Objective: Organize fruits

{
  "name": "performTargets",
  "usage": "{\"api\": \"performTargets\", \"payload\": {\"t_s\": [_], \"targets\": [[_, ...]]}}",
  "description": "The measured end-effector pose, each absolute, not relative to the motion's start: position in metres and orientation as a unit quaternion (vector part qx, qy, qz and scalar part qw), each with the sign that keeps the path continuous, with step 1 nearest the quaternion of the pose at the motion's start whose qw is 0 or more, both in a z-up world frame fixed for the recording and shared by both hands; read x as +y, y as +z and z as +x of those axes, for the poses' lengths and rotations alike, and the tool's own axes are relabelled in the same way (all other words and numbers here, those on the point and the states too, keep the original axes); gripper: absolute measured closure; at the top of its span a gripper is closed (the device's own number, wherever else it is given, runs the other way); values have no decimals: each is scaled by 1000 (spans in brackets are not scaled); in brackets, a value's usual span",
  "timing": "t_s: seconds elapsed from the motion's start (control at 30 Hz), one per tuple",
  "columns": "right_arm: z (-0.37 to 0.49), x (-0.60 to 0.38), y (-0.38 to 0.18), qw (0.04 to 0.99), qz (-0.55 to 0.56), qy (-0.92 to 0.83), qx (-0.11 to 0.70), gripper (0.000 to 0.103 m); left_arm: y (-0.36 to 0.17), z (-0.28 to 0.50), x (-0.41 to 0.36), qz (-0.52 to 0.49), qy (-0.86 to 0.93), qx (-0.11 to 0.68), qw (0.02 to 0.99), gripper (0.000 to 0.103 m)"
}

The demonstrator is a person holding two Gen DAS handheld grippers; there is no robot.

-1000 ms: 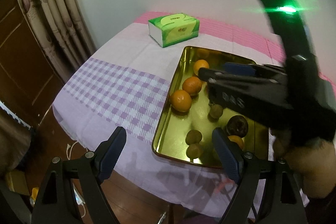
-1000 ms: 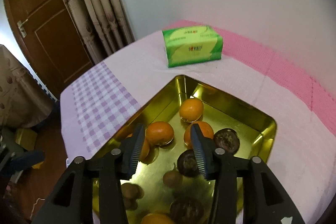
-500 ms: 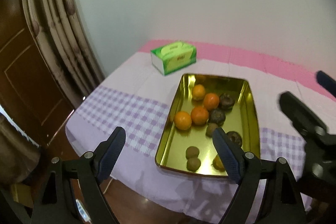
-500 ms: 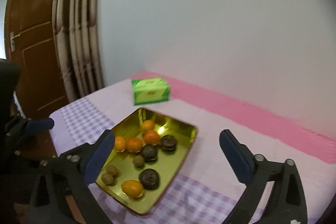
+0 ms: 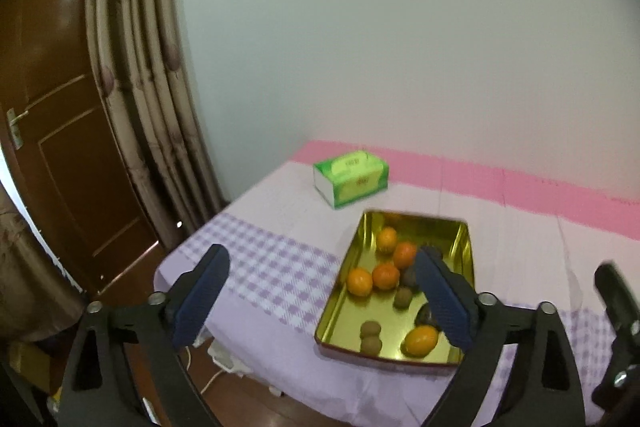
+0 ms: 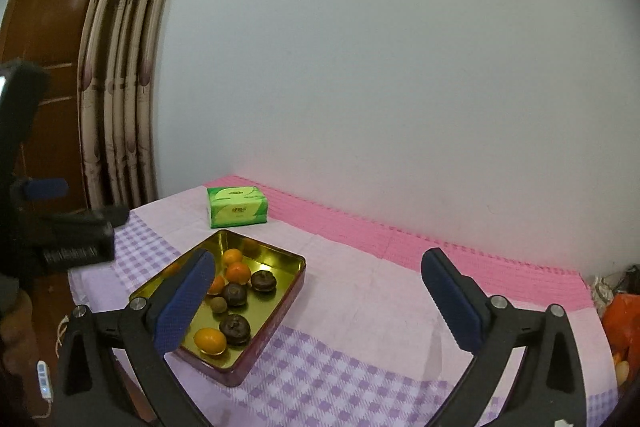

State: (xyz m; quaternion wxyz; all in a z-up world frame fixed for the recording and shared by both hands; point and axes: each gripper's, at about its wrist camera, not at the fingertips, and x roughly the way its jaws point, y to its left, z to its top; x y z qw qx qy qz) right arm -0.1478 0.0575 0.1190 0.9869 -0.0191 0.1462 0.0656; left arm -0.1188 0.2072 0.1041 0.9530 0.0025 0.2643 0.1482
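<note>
Overhead: both grippers spread wide, empty.
Left gripper (image 5: 320, 299) and right gripper (image 6: 320, 301) hover above gold tray (image 6: 294, 281) holding oranges (image 5: 359, 281).

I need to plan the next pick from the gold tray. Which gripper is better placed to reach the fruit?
Probably the left gripper. It is open, and the gold tray lies closer to its centre line. The right gripper, also open, points mostly at bare cloth, with the tray off to its left.

The table (image 6: 360, 291) (under a pink and lilac-checked cloth) carries a gold tray (image 6: 292, 279) and a green tissue pack (image 6: 237, 206).
</note>
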Motion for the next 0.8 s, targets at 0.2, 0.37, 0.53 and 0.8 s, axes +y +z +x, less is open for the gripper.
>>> {"api": "performTargets", "payload": {"t_s": [0.2, 0.37, 0.53, 0.8], "targets": [[-162, 60, 126, 987, -24, 75, 137, 1, 142, -148, 207, 13, 144, 199, 969, 0], [-170, 63, 136, 988, -21, 85, 130, 1, 173, -169, 201, 26, 122, 160, 979, 0], [-174, 65, 144, 988, -16, 89, 123, 1, 188, -181, 198, 20, 104, 150, 983, 0], [-175, 77, 152, 990, -29, 77, 118, 1, 191, -184, 201, 6, 98, 160, 982, 0]]}}
